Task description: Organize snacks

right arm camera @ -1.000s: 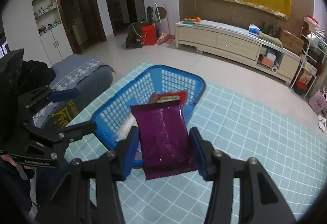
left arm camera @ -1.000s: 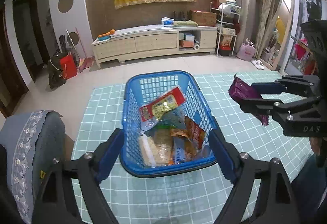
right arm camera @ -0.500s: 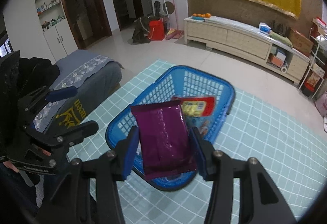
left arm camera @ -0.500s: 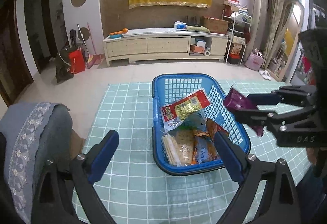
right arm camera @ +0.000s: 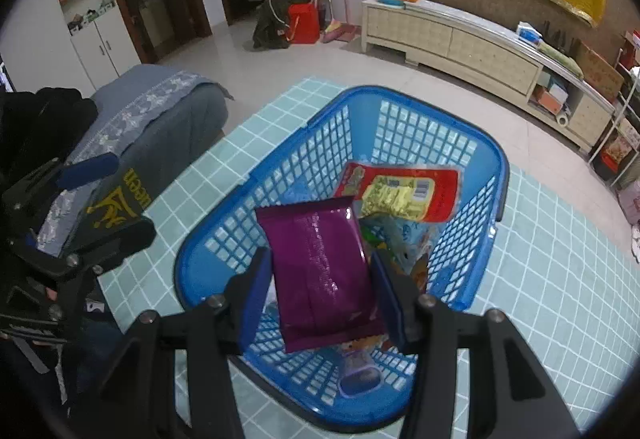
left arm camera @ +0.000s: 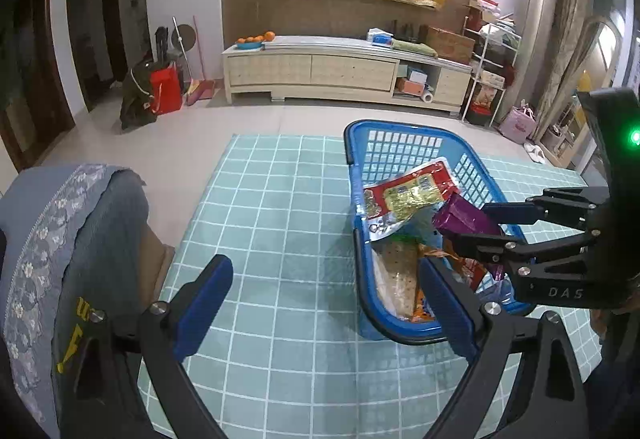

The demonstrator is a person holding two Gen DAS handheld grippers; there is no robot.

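A blue plastic basket (right arm camera: 404, 107) stands on the teal checked mat and holds several snack packets, among them a red and yellow one (right arm camera: 404, 195). My right gripper (right arm camera: 322, 295) is shut on a purple snack packet (right arm camera: 320, 267) and holds it over the basket's near half. In the left wrist view the basket (left arm camera: 400, 131) is to the right, with the right gripper (left arm camera: 464, 223) and purple packet (left arm camera: 460, 219) above it. My left gripper (left arm camera: 324, 303) is open and empty, over the mat left of the basket.
A blue-grey covered seat (left arm camera: 60, 239) stands at the mat's left edge. A long cream sideboard (left arm camera: 344, 71) runs along the far wall. A shelf rack (left arm camera: 488, 79) and bags stand at the right. A red bag (left arm camera: 164, 91) sits on the floor.
My right gripper has carried the purple packet leftward from beside the basket to over its inside. My left gripper has drawn away to the left of the basket.
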